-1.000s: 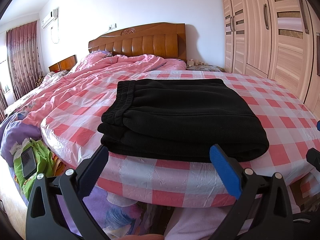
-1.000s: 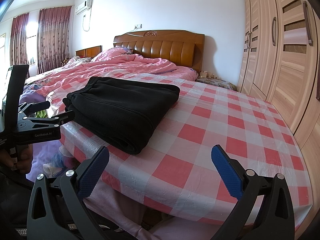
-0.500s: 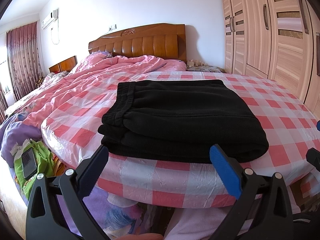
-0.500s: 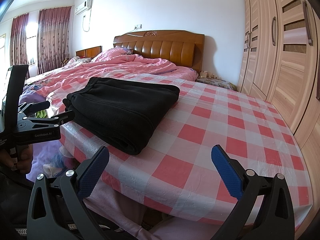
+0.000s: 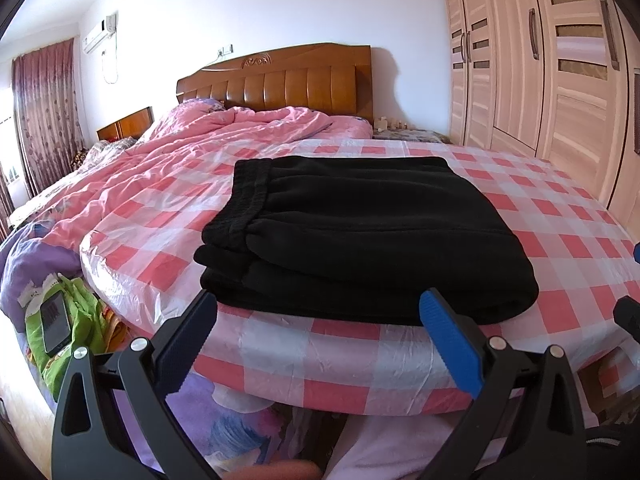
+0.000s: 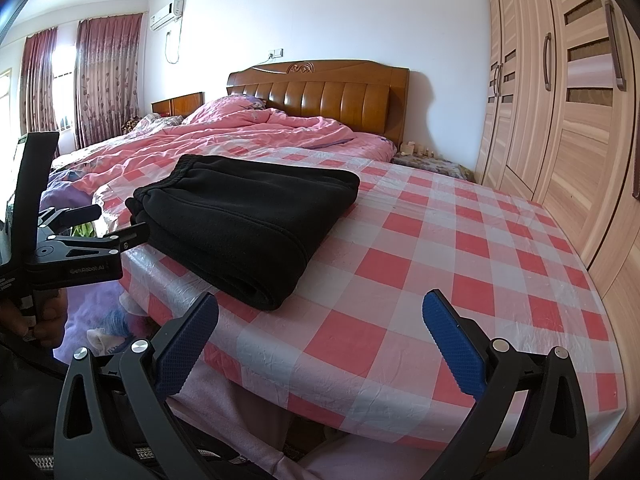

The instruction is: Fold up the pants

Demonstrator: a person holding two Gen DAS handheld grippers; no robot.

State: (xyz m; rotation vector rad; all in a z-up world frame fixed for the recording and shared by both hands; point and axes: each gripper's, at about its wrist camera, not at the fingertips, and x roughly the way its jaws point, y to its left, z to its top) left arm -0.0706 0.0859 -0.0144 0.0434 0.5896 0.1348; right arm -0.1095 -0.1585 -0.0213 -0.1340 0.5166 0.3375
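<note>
- Pants (image 5: 360, 236): folded stack at the bed's (image 6: 460, 264) near edge
- Your left gripper (image 5: 320, 344) and right gripper (image 6: 320, 336): spread, empty
- Risk: a snagging finger would undo your folds

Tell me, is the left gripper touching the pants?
Apart. The right wrist view shows the left gripper open beside the pants, off the bed edge.

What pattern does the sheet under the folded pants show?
Red-and-white check on the sheet, clearest in the right wrist view.
</note>
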